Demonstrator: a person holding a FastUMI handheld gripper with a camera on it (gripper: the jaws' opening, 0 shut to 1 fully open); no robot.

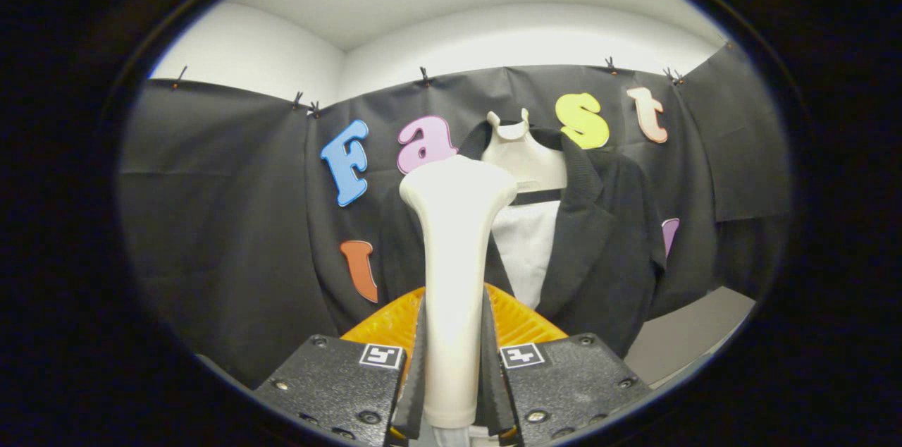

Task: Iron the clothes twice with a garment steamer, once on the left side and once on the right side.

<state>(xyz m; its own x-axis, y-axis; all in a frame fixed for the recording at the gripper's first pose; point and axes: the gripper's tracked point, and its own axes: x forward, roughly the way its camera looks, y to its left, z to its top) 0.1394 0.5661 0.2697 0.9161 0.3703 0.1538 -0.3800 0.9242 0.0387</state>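
Note:
My gripper [454, 345] is shut on the white handle of the garment steamer [454, 249], which stands upright between the fingers, its wider head at the top. Beyond it hangs a black jacket [599, 249] on a pale mannequin bust [525, 158], with a white shirt front [525, 249] showing between the lapels. The steamer head is in front of the jacket's left lapel side and hides that part. Whether the head touches the cloth I cannot tell.
Black cloth [225, 221] walls the booth behind and to both sides of the jacket. A pale wall and ceiling [451, 17] rise above it. A strip of grey surface [694, 334] shows to the lower right of the jacket.

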